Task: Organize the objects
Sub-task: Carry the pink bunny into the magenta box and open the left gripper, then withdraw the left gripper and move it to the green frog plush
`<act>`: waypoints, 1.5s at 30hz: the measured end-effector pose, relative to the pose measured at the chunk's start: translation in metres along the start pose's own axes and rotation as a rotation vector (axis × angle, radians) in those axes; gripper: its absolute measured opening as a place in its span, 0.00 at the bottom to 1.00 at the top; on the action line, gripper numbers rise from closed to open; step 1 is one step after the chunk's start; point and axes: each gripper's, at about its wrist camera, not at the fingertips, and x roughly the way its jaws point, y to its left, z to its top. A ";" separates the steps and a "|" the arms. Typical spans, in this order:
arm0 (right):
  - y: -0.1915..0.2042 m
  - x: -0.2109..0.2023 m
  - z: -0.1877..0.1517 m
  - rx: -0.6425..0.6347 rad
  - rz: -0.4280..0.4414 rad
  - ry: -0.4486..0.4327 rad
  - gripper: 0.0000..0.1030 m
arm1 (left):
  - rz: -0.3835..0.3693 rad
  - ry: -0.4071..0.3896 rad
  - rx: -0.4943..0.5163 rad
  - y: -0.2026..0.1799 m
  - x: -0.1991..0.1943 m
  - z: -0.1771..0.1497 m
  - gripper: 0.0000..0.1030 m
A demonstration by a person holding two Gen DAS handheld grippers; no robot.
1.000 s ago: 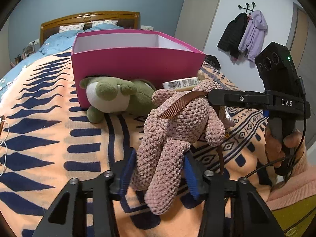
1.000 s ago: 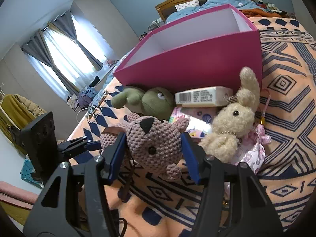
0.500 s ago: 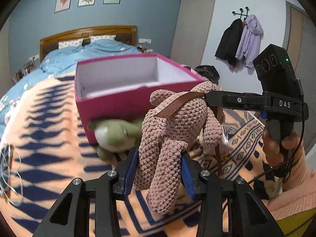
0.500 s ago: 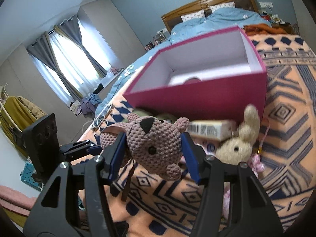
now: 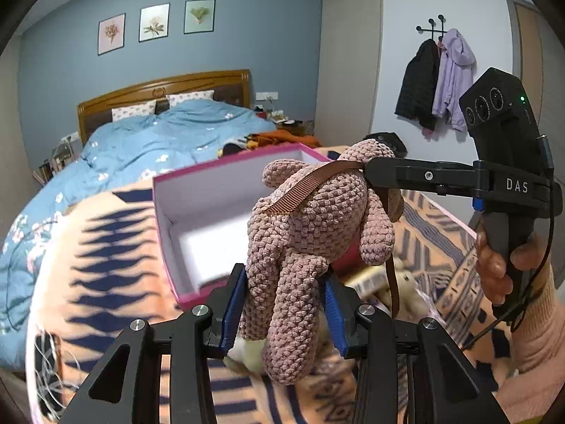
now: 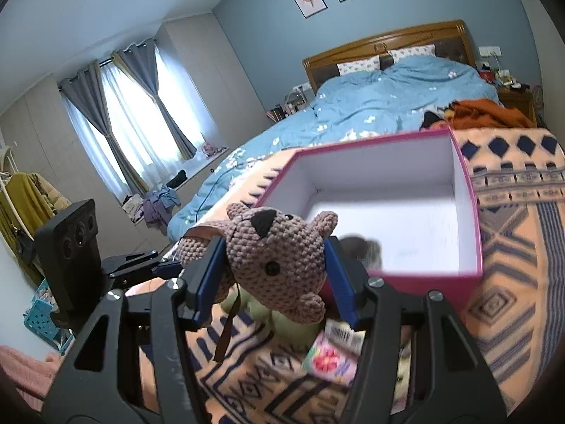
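Bedroom first: a bed with a blue quilt runs back to a wooden headboard, and an orange and navy patterned blanket covers its near end. On that blanket sits an open pink box with white inner walls, its mouth facing up, probably the place meant for the loose things around it.

Above the blanket and just in front of the box hangs a pink crocheted bear, carried between both tools at once. The left gripper pinches the bear's legs, its blue pads drawn in narrow on the soft yarn. The right gripper clamps the head from both sides at a middling width. Holding both ends likely keeps the floppy body from swinging on its way over the rim. A brown ribbon crosses the bear's back and dangles below.

The left view shows the bear's back and legs, the right tool's handle in a hand, and coats on a wall hook. The right view alone gives the bear's face, the box floor with a blurred dark shape on it that cannot be identified, the curtained window, and small items lying under the bear: a green soft toy and a flowered packet.
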 end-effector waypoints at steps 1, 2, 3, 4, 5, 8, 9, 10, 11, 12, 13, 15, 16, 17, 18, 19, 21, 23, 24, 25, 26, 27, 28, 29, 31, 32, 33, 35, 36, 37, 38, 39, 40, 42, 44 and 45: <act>-0.001 0.001 0.003 -0.001 0.001 -0.004 0.57 | 0.006 -0.003 0.002 0.001 0.001 0.005 0.40; -0.001 0.002 0.007 -0.002 0.003 -0.009 0.57 | 0.015 -0.008 0.005 0.004 0.002 0.011 0.40; -0.004 0.005 0.012 0.004 0.008 -0.014 0.57 | 0.023 -0.010 0.007 0.005 0.004 0.014 0.40; -0.006 0.006 0.015 0.008 0.010 -0.017 0.57 | 0.031 -0.009 0.013 0.007 0.007 0.019 0.40; -0.008 0.008 0.019 0.012 0.013 -0.019 0.57 | 0.039 -0.007 0.016 0.008 0.010 0.022 0.40; -0.018 0.017 0.030 0.039 0.017 -0.015 0.57 | 0.061 -0.002 0.023 0.012 0.019 0.030 0.40; -0.020 0.020 0.032 0.043 0.017 -0.013 0.57 | 0.066 0.002 0.021 0.015 0.022 0.032 0.40; -0.022 0.022 0.035 0.046 0.016 -0.012 0.57 | 0.061 0.009 0.016 0.018 0.026 0.034 0.40; -0.024 0.025 0.036 0.049 0.013 -0.010 0.57 | 0.056 0.016 0.009 0.022 0.030 0.035 0.40; -0.026 0.028 0.037 0.049 0.006 -0.008 0.57 | 0.054 0.024 -0.001 0.025 0.035 0.036 0.40; -0.027 0.030 0.039 0.048 0.001 -0.005 0.57 | 0.052 0.030 -0.005 0.028 0.039 0.038 0.40; -0.030 0.038 0.042 0.053 -0.011 0.004 0.57 | 0.060 0.042 -0.014 0.033 0.046 0.039 0.40; -0.031 0.041 0.043 0.052 -0.014 0.010 0.57 | 0.058 0.049 -0.017 0.035 0.049 0.039 0.40; -0.034 0.045 0.044 0.058 -0.016 0.019 0.57 | 0.058 0.058 -0.024 0.037 0.055 0.041 0.40; -0.036 0.048 0.044 0.063 -0.019 0.024 0.57 | 0.056 0.067 -0.034 0.040 0.058 0.040 0.40; -0.039 0.053 0.044 0.067 -0.020 0.032 0.57 | 0.053 0.076 -0.041 0.042 0.062 0.040 0.40; -0.042 0.059 0.044 0.071 -0.028 0.042 0.57 | 0.061 0.089 -0.049 0.046 0.068 0.040 0.40; -0.043 0.065 0.044 0.069 -0.037 0.051 0.57 | 0.069 0.100 -0.054 0.047 0.074 0.040 0.40; -0.046 0.068 0.044 0.071 -0.040 0.055 0.57 | 0.070 0.108 -0.060 0.049 0.077 0.040 0.40; -0.048 0.072 0.045 0.076 -0.042 0.062 0.57 | 0.070 0.117 -0.068 0.051 0.080 0.039 0.40; -0.051 0.075 0.045 0.082 -0.046 0.069 0.57 | 0.073 0.123 -0.071 0.051 0.081 0.038 0.40; -0.053 0.079 0.045 0.085 -0.050 0.075 0.57 | 0.077 0.131 -0.074 0.053 0.085 0.038 0.40; -0.055 0.082 0.045 0.087 -0.053 0.082 0.57 | 0.080 0.139 -0.078 0.054 0.088 0.038 0.40; -0.057 0.086 0.045 0.091 -0.058 0.090 0.57 | 0.085 0.146 -0.081 0.055 0.091 0.037 0.40; -0.060 0.091 0.044 0.092 -0.065 0.100 0.57 | 0.104 0.159 -0.078 0.057 0.096 0.036 0.40; -0.061 0.095 0.043 0.095 -0.069 0.109 0.58 | 0.115 0.167 -0.077 0.058 0.100 0.035 0.40; -0.063 0.098 0.042 0.098 -0.072 0.115 0.58 | 0.125 0.176 -0.074 0.058 0.103 0.034 0.40; -0.066 0.104 0.041 0.097 -0.081 0.130 0.59 | 0.151 0.188 -0.070 0.058 0.109 0.033 0.40; -0.067 0.108 0.040 0.101 -0.092 0.137 0.60 | 0.167 0.194 -0.067 0.058 0.112 0.032 0.40; -0.068 0.110 0.039 0.105 -0.100 0.145 0.60 | 0.173 0.197 -0.069 0.059 0.113 0.032 0.40; -0.070 0.112 0.038 0.109 -0.112 0.149 0.60 | 0.174 0.199 -0.073 0.060 0.115 0.032 0.40; -0.071 0.114 0.037 0.112 -0.125 0.151 0.60 | 0.178 0.199 -0.076 0.061 0.116 0.032 0.40; -0.073 0.115 0.037 0.114 -0.130 0.153 0.60 | 0.185 0.198 -0.076 0.061 0.117 0.032 0.40; -0.074 0.114 0.035 0.116 -0.146 0.156 0.61 | 0.193 0.190 -0.081 0.062 0.117 0.031 0.40; -0.075 0.112 0.034 0.116 -0.149 0.156 0.61 | 0.193 0.170 -0.090 0.062 0.114 0.029 0.41; -0.075 0.110 0.032 0.117 -0.147 0.156 0.62 | 0.190 0.158 -0.097 0.063 0.111 0.028 0.41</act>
